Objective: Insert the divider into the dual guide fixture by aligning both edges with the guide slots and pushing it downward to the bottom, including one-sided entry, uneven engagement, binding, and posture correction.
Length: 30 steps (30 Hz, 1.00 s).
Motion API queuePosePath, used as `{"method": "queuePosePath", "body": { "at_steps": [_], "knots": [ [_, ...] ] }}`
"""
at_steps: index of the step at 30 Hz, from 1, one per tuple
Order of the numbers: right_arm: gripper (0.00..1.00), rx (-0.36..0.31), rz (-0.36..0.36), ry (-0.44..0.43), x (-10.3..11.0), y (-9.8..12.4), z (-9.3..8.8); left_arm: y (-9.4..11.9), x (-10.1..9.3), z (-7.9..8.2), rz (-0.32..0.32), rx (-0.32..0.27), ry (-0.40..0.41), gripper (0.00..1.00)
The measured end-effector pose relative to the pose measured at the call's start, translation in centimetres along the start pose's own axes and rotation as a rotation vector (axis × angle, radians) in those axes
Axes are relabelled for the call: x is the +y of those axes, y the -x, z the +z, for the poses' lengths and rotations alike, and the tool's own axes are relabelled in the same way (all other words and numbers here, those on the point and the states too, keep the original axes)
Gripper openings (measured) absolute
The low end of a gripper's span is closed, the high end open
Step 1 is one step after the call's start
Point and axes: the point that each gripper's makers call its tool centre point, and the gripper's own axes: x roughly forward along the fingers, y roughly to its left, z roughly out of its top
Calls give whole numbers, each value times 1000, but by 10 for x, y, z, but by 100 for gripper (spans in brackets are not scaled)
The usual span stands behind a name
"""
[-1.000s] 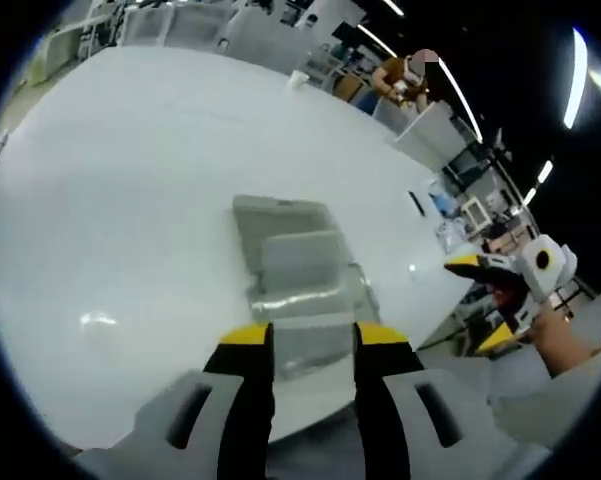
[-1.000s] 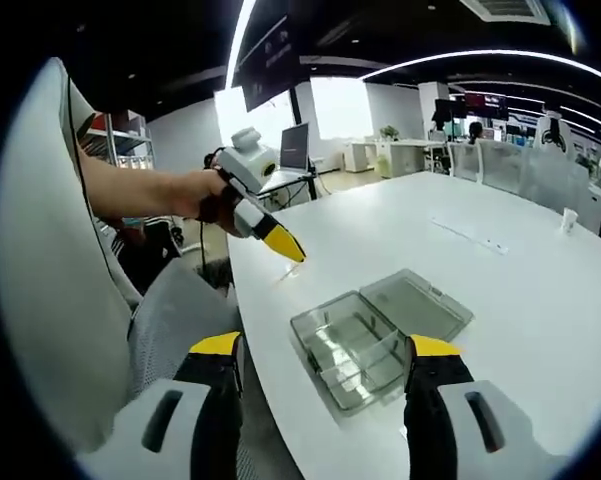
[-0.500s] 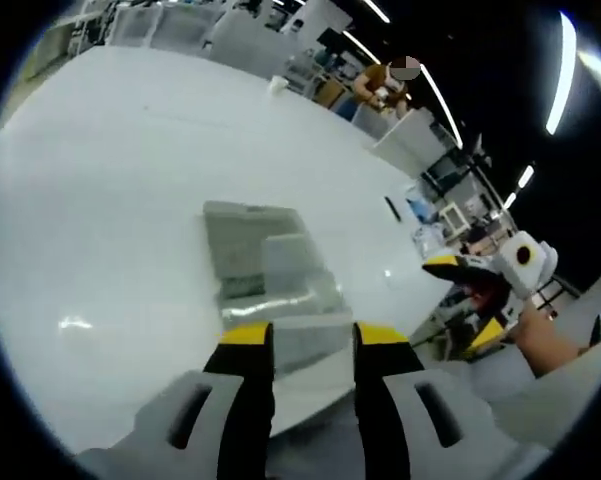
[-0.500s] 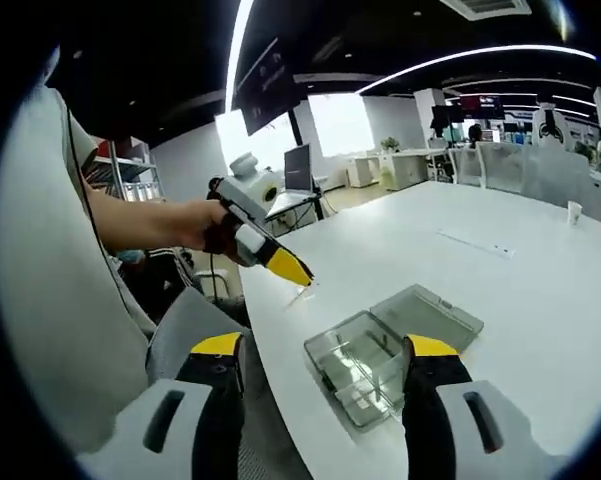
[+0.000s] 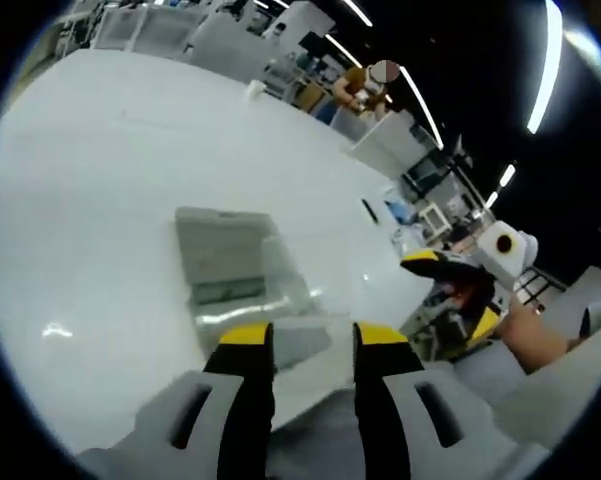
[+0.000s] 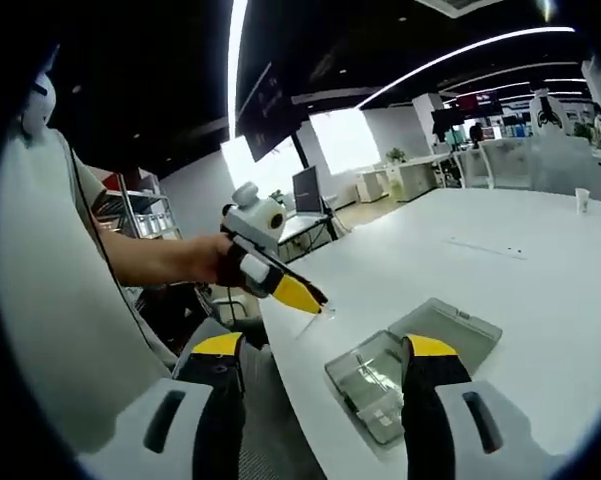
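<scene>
The fixture (image 5: 235, 280), a clear plastic box with its lid folded open flat beside it, is seen lying on the white surface (image 5: 100, 170) near the surface's edge, just ahead of the left gripper (image 5: 310, 345). In the left gripper view the box is partly overlapped by the tip of the left-hand jaw, while the lid part extends farther away. Whether the divider is among the clear walls inside cannot be told. The left gripper's jaws are parted and nothing is held between them.

In the right gripper view the fixture (image 6: 405, 365) is seen between the jaws of the right gripper (image 6: 320, 355), beyond their tips and nearer the right-hand jaw, which covers part of it. The jaws are set wide apart and empty. The left gripper (image 6: 305, 295) comes into this view from the left, held by a hand (image 6: 205, 262), with its yellow tips over the surface's edge, close to the fixture but apart from it.

In the left gripper view the right gripper (image 5: 455, 290) is found off to the right, past the surface's edge, with its yellow-tipped jaws spread and a hand (image 5: 525, 335) behind it.

Farther off, a paper cup (image 5: 255, 88) stands on the far part of the surface, and a person (image 5: 365, 85) is seated beyond it. Ceiling light strips (image 6: 450, 55) are seen overhead.
</scene>
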Motion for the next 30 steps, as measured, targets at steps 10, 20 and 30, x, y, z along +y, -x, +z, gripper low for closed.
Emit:
{"method": "queuePosePath", "body": {
  "at_steps": [10,20,30],
  "knots": [
    [59,-44,32,-44,2,-1,8,-1,-14,2,-61,-9,-6,27],
    [57,-85,46,-90,-4,-1,15,-5,-28,1,-130,-3,-1,27],
    [56,-124,82,-143,-6,-1,24,-7,-41,0,-203,-12,20,27]
  ]
}}
